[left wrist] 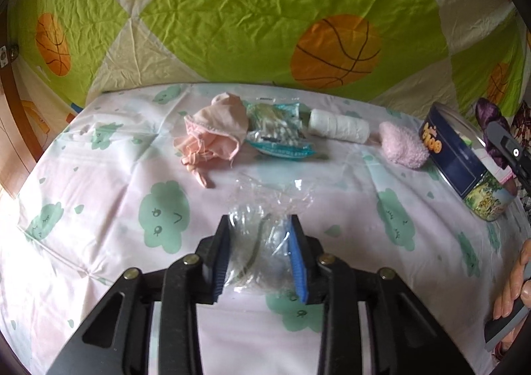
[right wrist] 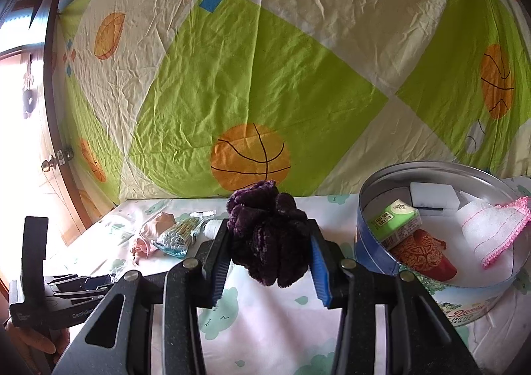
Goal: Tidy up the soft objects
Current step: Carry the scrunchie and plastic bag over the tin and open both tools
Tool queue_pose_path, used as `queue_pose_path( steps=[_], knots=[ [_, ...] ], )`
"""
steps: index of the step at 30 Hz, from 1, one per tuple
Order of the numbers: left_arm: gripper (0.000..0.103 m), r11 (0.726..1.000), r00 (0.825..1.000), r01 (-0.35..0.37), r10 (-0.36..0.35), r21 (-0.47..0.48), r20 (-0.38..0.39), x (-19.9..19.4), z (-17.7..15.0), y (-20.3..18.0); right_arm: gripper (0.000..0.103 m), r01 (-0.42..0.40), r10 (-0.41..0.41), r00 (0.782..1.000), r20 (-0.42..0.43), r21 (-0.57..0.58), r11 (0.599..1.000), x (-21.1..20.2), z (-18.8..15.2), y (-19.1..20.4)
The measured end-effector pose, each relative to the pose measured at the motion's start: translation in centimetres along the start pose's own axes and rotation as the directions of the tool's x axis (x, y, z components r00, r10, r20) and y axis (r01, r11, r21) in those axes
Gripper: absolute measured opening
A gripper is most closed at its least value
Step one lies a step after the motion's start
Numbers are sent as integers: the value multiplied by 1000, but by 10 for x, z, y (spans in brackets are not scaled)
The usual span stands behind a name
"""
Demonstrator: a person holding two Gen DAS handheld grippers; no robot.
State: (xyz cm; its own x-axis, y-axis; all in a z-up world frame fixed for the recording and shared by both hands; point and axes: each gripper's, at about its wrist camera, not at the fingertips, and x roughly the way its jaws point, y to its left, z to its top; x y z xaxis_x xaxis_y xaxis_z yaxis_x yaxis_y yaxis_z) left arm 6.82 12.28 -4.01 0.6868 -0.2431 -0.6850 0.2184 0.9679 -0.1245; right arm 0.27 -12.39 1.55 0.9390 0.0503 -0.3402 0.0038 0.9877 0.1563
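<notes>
The right gripper (right wrist: 269,238) has its jaws clamped on a fluffy dark purple scrunchie (right wrist: 270,232), held in the air at the centre of the right wrist view. The round blue metal tin (right wrist: 375,252) sits just to the right of the jaws, at the frame's lower right, its open mouth already holding a green packet, white sponges, a red pouch and a pink-edged white cloth; the drop probably needs only a short move rightward over the rim. In the left wrist view, the left gripper (left wrist: 260,243) has its jaws closed around a crumpled clear plastic bag (left wrist: 265,229) at lower centre, lying on the cloud-print bed sheet (left wrist: 99,209), well left of the tin.
</notes>
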Motion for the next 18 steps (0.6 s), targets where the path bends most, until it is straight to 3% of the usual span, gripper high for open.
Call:
queue_pose_path(
  steps=[3,8,15,18],
  knots=[
    [31,999,994,51,-51,-6,92,-16,7,-12,45,16,-16,999,46,2,1000,-11,5,-7],
    [31,995,970,88,-97,49,224,-43,18,-53,45,55,-55,992,114,7,998,-29,16,-27],
    [31,988,951,120,-142,96,274,-53,37,-112,45,100,-105,985,135,42,994,-40,25,-69],
    [31,984,951,134,-160,114,264,-47,43,-134,45,117,-125,981,149,61,991,-47,30,-86]
  ],
)
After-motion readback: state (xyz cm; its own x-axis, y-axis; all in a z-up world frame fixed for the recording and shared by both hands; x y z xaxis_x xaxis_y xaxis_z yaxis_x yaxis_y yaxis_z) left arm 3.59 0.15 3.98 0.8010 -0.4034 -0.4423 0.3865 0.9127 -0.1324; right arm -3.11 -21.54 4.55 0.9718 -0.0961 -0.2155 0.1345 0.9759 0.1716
